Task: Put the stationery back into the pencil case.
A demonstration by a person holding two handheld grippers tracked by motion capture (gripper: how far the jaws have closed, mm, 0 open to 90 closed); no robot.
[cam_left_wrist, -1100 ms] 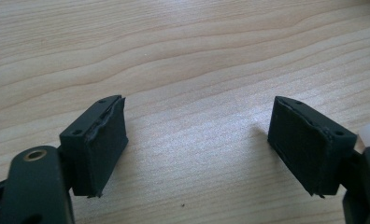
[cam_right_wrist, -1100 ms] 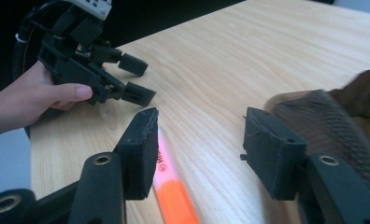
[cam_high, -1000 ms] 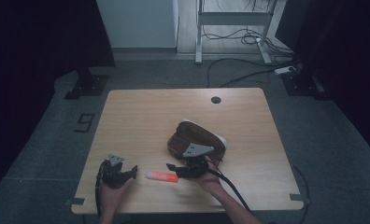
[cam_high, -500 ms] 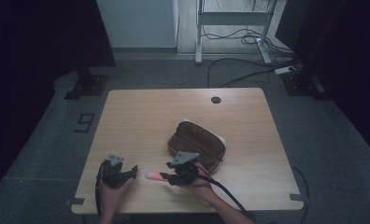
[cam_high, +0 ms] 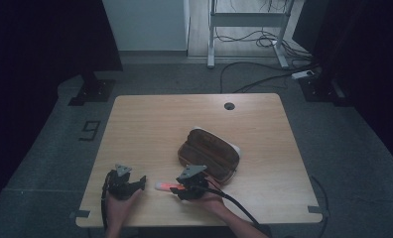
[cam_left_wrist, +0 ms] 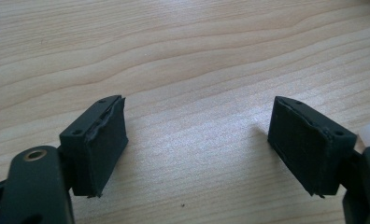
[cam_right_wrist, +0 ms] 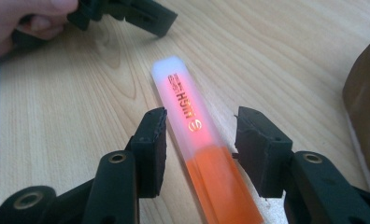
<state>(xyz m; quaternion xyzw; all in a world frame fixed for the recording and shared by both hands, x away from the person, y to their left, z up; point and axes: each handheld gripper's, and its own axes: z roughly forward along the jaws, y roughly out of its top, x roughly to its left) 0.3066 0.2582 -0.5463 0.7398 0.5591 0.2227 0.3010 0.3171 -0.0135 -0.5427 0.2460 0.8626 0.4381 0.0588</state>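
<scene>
Seen from the high view, the work in hand looks like picking up the orange highlighter, which lies flat on the table close to its near edge, between the two hands. The right tongs sit over the pen's right half, and the brown pencil case lies open just behind them. The left tongs rest apart to the left, pointing toward the pen's pale cap. Open wood stretches behind and to the left; the near edge is close under both hands, so any lift ought to go up and away from it, I judge.

Next, the left gripper view: its jaws stand wide apart over bare table, with nothing between them. A pale bit at the right margin may be the pen's cap; I cannot tell for sure.

Last, the right gripper view: the highlighter runs lengthwise up between the pads, the orange barrel nearest and the frosted cap farther off. The jaws have just been closing on it, yet a sliver of wood shows on either side, so they are not gripping. The next move calls for finishing the squeeze squarely on the barrel, then lifting. The case crowds the right side; the other hand waits beyond the cap.
</scene>
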